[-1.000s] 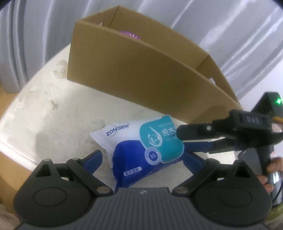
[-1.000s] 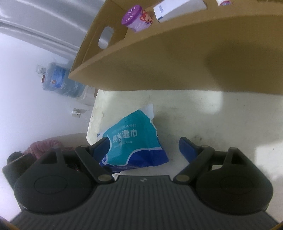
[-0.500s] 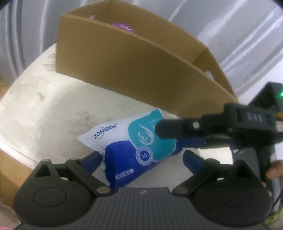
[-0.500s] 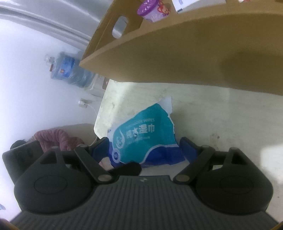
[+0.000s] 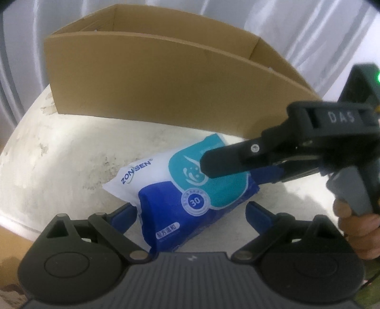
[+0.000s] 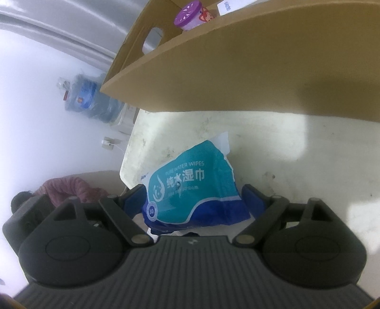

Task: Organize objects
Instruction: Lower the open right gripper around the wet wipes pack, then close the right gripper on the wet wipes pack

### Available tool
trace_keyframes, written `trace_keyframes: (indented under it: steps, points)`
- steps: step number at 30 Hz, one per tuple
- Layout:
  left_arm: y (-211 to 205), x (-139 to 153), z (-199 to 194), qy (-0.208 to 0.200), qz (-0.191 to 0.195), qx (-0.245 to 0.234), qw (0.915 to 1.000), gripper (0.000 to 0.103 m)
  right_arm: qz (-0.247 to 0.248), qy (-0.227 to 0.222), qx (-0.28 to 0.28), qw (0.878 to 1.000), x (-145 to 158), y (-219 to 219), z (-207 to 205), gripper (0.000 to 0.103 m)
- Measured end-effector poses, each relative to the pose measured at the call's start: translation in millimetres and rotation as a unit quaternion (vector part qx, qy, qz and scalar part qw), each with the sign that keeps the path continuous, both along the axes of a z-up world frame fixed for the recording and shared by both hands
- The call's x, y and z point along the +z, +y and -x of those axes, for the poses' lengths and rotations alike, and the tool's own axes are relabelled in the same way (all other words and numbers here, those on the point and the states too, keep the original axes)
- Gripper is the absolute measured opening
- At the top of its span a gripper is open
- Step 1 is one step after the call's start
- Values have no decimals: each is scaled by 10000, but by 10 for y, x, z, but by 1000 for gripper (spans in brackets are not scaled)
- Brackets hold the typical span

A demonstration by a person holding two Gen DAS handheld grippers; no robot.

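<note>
A blue, teal and white wet-wipes pack (image 5: 190, 197) (image 6: 190, 190) lies on the white table (image 5: 59, 154) in front of the cardboard box (image 5: 166, 83) (image 6: 261, 59). My left gripper (image 5: 191, 212) is open, its blue fingers on either side of the pack's near end. My right gripper (image 6: 193, 197) comes in from the right and is open too. The pack fills most of its gap. One of its black fingers (image 5: 228, 161) reaches over the pack's teal end. A hand (image 5: 356, 228) holds its handle.
The box holds a purple-lidded jar (image 6: 192, 15) and a white carton (image 6: 235, 4). In the right wrist view the table's edge (image 6: 128, 161) runs just left of the pack. On the floor beyond it are a water jug (image 6: 92, 99) and a pink cloth (image 6: 68, 187).
My left gripper has swung round and rolled, and the pack now sits centred between its fingers. In the right wrist view the pack has shifted a little right, deeper between the fingers. Both jaws kept their width.
</note>
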State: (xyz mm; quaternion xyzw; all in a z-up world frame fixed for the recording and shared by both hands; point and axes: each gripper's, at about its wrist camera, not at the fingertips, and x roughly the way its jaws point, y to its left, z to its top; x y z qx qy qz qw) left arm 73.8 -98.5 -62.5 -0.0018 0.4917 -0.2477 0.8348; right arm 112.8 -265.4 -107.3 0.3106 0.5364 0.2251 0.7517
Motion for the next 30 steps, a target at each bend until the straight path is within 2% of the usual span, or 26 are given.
trace_keyframes:
  steps: [5,9,12,16,22,30]
  points:
    - [-21,-34,-30,-64,-49,57,10000,96,78,26,93,9999,-49,73,-2,86]
    - [-46,-25,-29,-99,-118,112,9998,94,156,-26,126,9998,-60,108,-7,80]
    - [-134,14,130,-66,-129,158,9998,91,186,-139,180,9996,-13,107,2,75]
    - [-160,14,180,-123,-131,79,9998,87,347,-240,183,9989,32,74,15,75]
    - [-82,10,163,-95,20,60,9999,86,294,-169,51,9994,-4,-12,29,75]
    - [-104,21,180,-145,11,-13,9999,84,202,-218,53,9995,-58,-23,35,75]
